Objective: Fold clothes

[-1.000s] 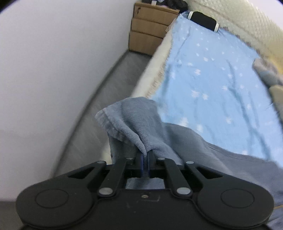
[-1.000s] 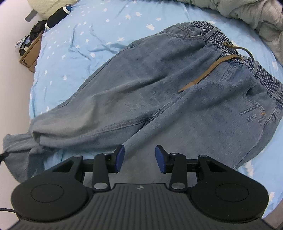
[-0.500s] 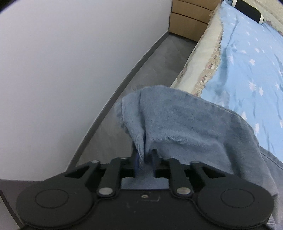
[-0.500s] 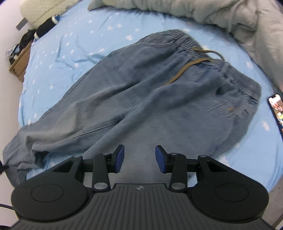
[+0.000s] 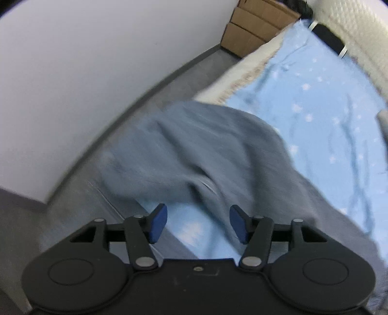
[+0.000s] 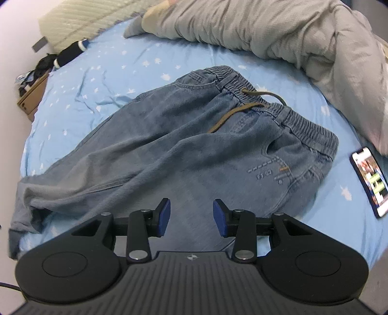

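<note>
Faded blue denim trousers with an elastic waistband [image 6: 194,150] spread flat across the light blue star-printed bedsheet [image 6: 101,72], waistband toward the right edge of the bed, legs running toward the left edge. Brown drawstring [image 6: 232,114] lying loose over the front below the waistband. Leg ends [image 5: 194,150] bunched at the left edge of the bed, partly hanging over the grey floor [image 5: 150,101]; blurred in the left wrist view. Left gripper [image 5: 198,224] with blue pads spread wide, holding nothing, just above the bed's left edge with the bunched leg cloth right beyond the tips. Right gripper [image 6: 191,221] likewise wide apart and empty, hovering over the thigh area of the trousers near the bed's near edge. Rumpled grey duvet [image 6: 291,34] heaped along the far right side of the bed. Smartphone with a lit screen [image 6: 369,181] on the sheet at the right edge, apart from the waistband. Brown cardboard boxes [image 5: 252,31] stacked on the floor by the bed's far left corner. Black-and-white roll [image 6: 70,53] near the cream headboard [image 6: 82,19].
</note>
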The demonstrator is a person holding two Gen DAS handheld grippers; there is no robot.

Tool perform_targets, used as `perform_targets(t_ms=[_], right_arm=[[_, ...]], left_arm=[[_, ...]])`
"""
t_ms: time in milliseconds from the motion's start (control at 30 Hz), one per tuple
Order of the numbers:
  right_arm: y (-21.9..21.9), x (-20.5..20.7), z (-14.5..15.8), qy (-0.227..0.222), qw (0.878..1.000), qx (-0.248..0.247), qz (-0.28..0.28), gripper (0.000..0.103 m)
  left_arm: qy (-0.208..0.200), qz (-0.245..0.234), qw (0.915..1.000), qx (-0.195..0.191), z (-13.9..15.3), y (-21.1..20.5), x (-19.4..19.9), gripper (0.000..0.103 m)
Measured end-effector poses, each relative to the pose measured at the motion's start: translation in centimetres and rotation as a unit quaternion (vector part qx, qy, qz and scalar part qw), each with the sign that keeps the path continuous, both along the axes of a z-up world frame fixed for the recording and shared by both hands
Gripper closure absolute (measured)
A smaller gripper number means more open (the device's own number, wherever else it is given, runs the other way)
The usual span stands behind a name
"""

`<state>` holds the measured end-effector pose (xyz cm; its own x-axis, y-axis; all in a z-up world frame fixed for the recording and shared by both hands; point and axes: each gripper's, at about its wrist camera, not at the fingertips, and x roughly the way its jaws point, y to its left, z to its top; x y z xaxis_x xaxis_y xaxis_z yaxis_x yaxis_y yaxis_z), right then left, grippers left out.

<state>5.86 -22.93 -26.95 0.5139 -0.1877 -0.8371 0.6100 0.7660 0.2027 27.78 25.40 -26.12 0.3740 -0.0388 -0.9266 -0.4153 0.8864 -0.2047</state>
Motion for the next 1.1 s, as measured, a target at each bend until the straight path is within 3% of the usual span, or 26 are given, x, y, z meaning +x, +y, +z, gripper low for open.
perform_targets(t_ms=[133, 233, 467, 600, 767, 900, 967, 1100], right_arm=[[-0.9, -1.1, -2.2, -0.015, 0.999, -0.030, 0.039, 0.062], [-1.4, -2.2, -3.4, -0.033, 0.995, -0.062, 0.070, 0.062], [-3.0, -5.5, -5.0, -0.075, 0.987, -0.103, 0.101, 0.061], [-4.3, -6.8, -6.3, -0.077, 0.988, -0.093, 0.095, 0.059], [-5.3, -8.0, -6.8, -0.088, 0.989, -0.082, 0.091, 0.057], [-5.7, -8.5, -6.6, -0.095, 0.988, -0.078, 0.092, 0.057], [-6.0, -8.7, -6.4, -0.098, 0.988, -0.073, 0.091, 0.057], [-6.7, -9.0, -6.3, -0.099, 0.989, -0.062, 0.086, 0.057]], left_arm=[[-0.048, 0.037, 0.9954, -0.074, -1.3, -3.6, -2.1, 0.044], [-0.078, 0.068, 0.9848, -0.140, -3.2, -5.9, -3.2, 0.044], [-0.088, 0.108, 0.9662, -0.216, -8.6, -10.2, -5.1, 0.043], [-0.103, 0.129, 0.9612, -0.221, -9.9, -10.8, -5.6, 0.042], [-0.121, 0.127, 0.9645, -0.198, -9.8, -11.4, -4.7, 0.042], [-0.131, 0.148, 0.9612, -0.193, -10.4, -11.8, -3.9, 0.044], [-0.135, 0.149, 0.9603, -0.193, -10.9, -12.0, -3.7, 0.050], [-0.140, 0.149, 0.9649, -0.165, -10.8, -12.1, -3.4, 0.094]])
